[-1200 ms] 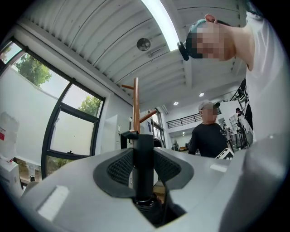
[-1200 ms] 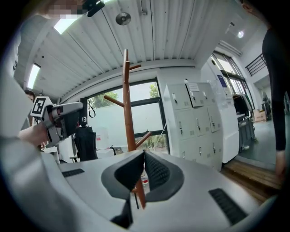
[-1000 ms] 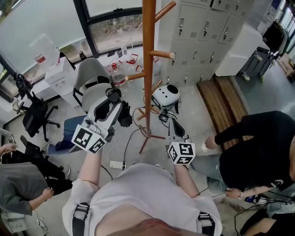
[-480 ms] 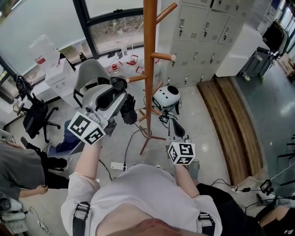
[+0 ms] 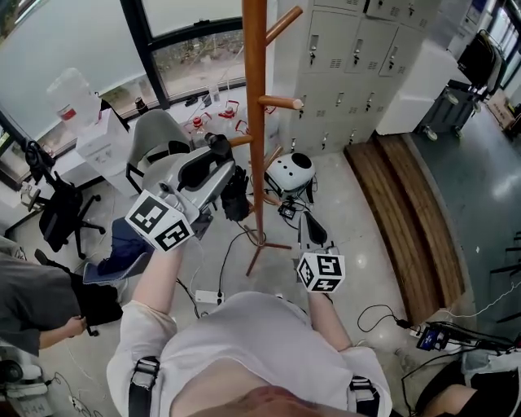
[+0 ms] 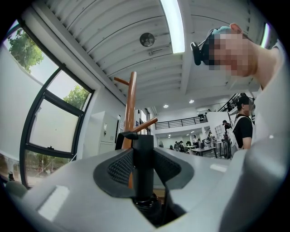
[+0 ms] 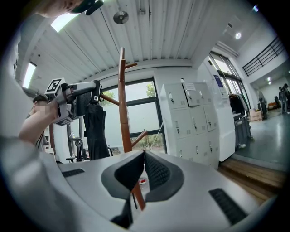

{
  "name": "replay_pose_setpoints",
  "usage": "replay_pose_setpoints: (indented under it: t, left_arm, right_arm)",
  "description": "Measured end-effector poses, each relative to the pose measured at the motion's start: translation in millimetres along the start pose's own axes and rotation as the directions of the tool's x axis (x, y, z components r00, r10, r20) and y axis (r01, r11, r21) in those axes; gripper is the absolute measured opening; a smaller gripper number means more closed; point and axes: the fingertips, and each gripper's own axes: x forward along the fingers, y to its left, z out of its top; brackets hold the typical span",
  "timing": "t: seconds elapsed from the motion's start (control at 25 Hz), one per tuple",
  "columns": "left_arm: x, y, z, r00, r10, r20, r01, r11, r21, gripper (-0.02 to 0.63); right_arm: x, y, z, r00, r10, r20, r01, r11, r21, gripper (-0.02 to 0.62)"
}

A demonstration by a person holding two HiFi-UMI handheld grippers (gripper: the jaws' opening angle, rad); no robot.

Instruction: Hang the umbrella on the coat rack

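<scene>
I am pinching the black handle of the umbrella (image 5: 236, 194) in my left tongs (image 5: 214, 153); both pads are pressing on the handle from either side, and the folded black cloth is hanging straight down below them. I am holding it up at the left side of the coat rack (image 5: 256, 122), just beside the pole and right at the short peg (image 5: 238, 140) that is sticking out toward my tongs. I cannot tell whether the umbrella is touching that peg. Two more pegs are pointing off the pole's right side, one higher (image 5: 286, 23) and one lower (image 5: 281, 103), both bare.

My right tongs (image 7: 144, 156) are pressed together with nothing between them, and I am keeping them low and close to my body, pointing toward the foot of the rack.

A white helmet (image 5: 291, 173) is lying on the floor just beyond the rack's base, a grey chair (image 5: 159, 134) is standing at the left near the window, and grey lockers (image 5: 350, 57) are lining the wall at the right.
</scene>
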Motion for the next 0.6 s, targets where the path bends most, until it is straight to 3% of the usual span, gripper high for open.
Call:
replay_pose_setpoints:
  t: [0.6]
  left_arm:
    - [9,-9,-53,0.998,0.0,-0.068,-0.003,0.999,-0.048,0.143]
  right_arm:
    - [-10,-10,-8,1.0,-0.021,-0.013,0.021,1.0,0.005,0.009]
